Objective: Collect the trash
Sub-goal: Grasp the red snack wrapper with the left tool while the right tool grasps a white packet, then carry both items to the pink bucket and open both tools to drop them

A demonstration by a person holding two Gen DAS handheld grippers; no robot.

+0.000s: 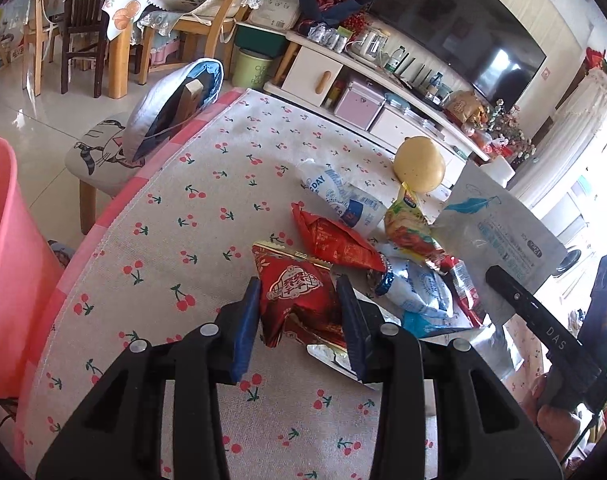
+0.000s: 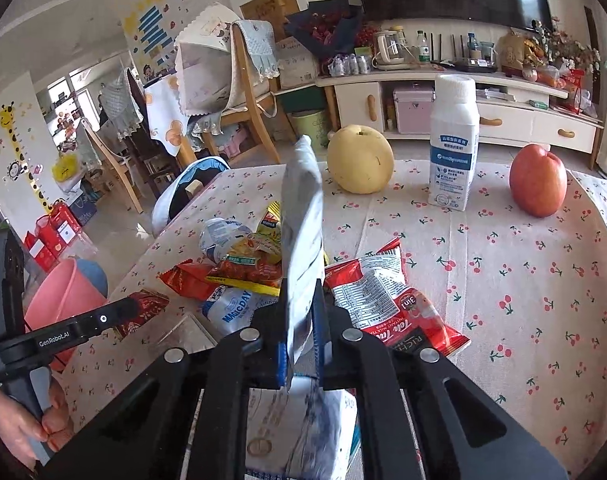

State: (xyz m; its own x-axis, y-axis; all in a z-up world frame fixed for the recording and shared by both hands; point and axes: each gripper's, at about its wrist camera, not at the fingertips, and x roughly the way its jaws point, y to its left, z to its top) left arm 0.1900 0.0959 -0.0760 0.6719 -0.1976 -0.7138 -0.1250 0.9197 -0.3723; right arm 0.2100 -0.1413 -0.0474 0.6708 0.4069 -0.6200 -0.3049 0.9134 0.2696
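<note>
In the left wrist view my left gripper (image 1: 299,284) is shut on a red foil snack wrapper (image 1: 295,300) just above the cherry-print tablecloth (image 1: 207,200). My right gripper (image 2: 303,304) is shut on a grey-white pouch (image 2: 303,220) with a blue feather print, held upright on edge; the pouch (image 1: 499,220) also shows at the right of the left wrist view. Between the two lies a pile of trash: a red packet (image 1: 335,240), a white-blue drink pouch (image 1: 343,196), a yellow-red packet (image 1: 411,232) and a red milk-tea sachet (image 2: 387,300).
A pink bin (image 1: 7,264) stands off the table's left edge. At the far side sit a yellow pear (image 2: 359,160), a white milk bottle (image 2: 453,140) and a red apple (image 2: 537,180). A tissue pack (image 2: 303,432) lies under my right gripper. A cushioned stool (image 1: 103,152) stands beyond the table.
</note>
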